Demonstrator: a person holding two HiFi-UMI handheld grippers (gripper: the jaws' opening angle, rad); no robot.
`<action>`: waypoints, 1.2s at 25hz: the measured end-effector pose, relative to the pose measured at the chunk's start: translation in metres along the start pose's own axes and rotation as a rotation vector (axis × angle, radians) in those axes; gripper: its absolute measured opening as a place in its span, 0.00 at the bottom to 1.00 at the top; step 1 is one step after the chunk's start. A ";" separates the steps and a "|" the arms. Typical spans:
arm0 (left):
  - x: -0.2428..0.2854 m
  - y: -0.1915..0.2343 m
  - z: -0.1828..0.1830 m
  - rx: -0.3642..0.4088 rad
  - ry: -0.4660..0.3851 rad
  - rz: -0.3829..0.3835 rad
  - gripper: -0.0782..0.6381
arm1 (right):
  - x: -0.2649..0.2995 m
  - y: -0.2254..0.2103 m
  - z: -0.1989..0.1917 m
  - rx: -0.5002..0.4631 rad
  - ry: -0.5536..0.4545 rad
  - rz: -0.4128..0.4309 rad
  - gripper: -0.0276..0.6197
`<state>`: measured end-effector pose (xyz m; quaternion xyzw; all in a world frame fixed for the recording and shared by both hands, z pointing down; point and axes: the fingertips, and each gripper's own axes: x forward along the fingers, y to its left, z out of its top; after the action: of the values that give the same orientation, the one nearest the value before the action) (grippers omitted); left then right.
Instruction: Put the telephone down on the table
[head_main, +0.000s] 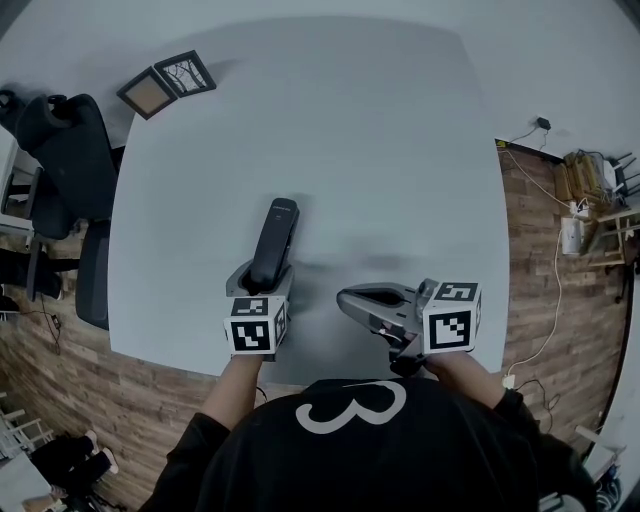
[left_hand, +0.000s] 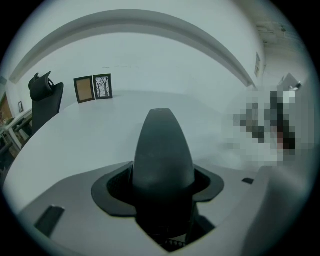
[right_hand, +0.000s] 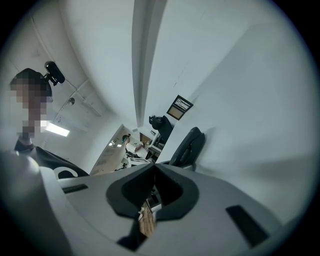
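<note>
Telephone handset (head_main: 274, 240), dark and slim, is clamped lengthwise between the jaws of the left tool (head_main: 263, 283), low in the middle of the frame, and is seen slanting over the pale desk (head_main: 380, 150). Contact with the desk cannot be made out. The right tool (head_main: 345, 297), at lower right, is held with jaws together and empty. Two picture frames (head_main: 167, 84) are laid at the desk's upper left corner.

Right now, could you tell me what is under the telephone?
Bare table; the left claw holds the telephone by its near end. Whether it touches down is hidden.
</note>
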<state>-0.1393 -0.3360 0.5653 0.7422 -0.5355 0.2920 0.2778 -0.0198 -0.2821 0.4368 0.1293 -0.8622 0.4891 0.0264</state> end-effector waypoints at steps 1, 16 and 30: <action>0.001 0.001 -0.001 0.015 0.007 0.009 0.51 | 0.000 -0.001 -0.001 0.006 0.001 0.000 0.06; 0.007 -0.001 -0.007 0.068 0.055 0.050 0.52 | -0.005 0.000 -0.018 0.065 0.013 0.014 0.06; -0.032 -0.021 0.017 0.101 -0.034 -0.134 0.60 | 0.000 0.022 -0.048 0.045 0.069 0.025 0.06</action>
<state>-0.1248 -0.3221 0.5283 0.7941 -0.4740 0.2869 0.2499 -0.0296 -0.2309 0.4430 0.1021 -0.8512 0.5127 0.0472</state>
